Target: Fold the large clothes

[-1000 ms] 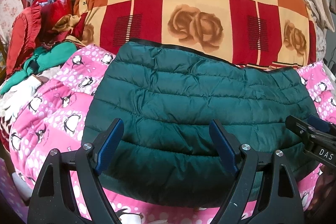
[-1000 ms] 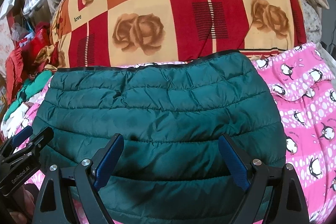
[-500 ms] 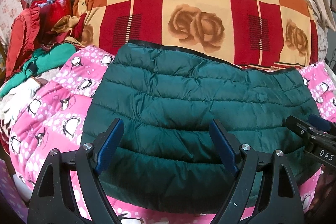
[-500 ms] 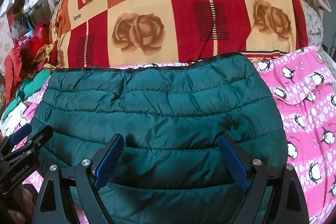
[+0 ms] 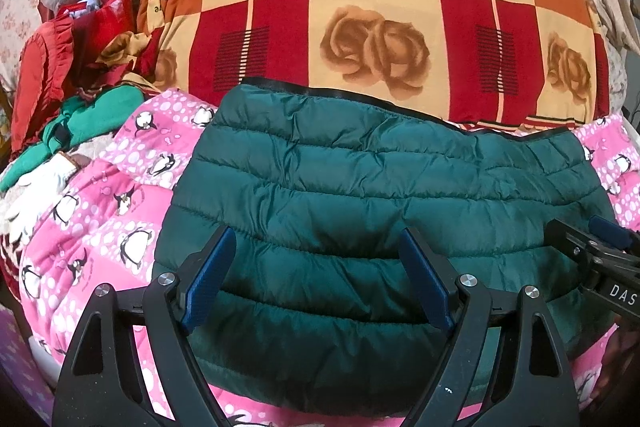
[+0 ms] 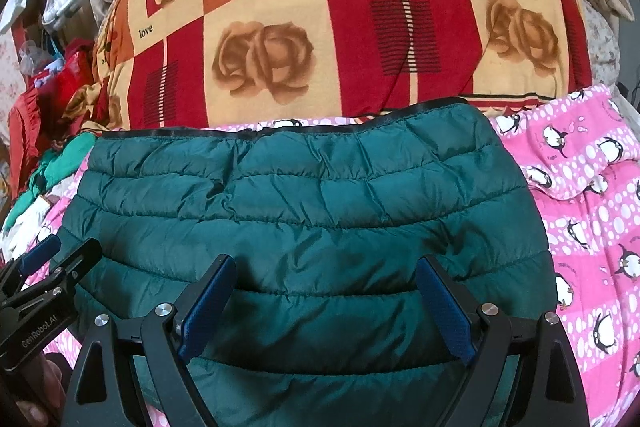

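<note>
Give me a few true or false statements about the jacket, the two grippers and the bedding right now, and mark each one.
1. The green jacket lies on the pink penguin sheet. True.
2. The left gripper is shut on the jacket. False: it is open, holding nothing.
3. The right gripper is open. True.
4. The rose blanket covers the jacket. False: it is piled behind the jacket.
5. A red garment lies on the jacket. False: it is heaped off to the side.
</note>
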{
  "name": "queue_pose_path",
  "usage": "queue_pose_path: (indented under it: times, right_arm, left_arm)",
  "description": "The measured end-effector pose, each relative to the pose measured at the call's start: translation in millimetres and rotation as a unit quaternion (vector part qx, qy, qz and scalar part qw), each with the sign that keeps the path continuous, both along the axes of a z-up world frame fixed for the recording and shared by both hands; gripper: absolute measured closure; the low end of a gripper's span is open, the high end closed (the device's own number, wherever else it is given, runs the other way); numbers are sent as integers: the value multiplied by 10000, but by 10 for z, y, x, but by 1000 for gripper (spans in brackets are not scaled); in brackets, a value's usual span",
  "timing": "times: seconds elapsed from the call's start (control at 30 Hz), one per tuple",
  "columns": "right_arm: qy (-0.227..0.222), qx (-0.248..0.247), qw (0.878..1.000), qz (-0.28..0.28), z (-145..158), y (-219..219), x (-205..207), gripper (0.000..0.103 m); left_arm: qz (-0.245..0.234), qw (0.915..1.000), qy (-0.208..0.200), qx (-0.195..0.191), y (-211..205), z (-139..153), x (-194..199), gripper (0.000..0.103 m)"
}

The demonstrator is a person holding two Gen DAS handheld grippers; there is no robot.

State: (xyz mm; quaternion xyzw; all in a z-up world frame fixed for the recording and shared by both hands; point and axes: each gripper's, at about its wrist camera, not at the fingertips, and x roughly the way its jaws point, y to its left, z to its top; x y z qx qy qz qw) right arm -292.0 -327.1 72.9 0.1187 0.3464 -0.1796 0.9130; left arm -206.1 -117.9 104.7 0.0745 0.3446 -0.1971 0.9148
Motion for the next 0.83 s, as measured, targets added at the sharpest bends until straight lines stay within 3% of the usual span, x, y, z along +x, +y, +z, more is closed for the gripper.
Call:
queue_pose_path:
  times: [0.47, 0.73, 0.83]
  right_arm:
    - [15, 78, 10000, -14, -31, -40, 23, 13]
    - [16, 91, 10000, -17, -41, -47, 25, 13]
    - [19, 100, 9999, -27, -43, -52, 26, 13]
  left_arm:
    - [-14, 10000, 85, -4, -29, -19, 42, 19]
    - [-157, 9996, -230, -61, -56, 15, -6, 19]
    - [-135, 9997, -169, -83, -38, 24, 27, 19]
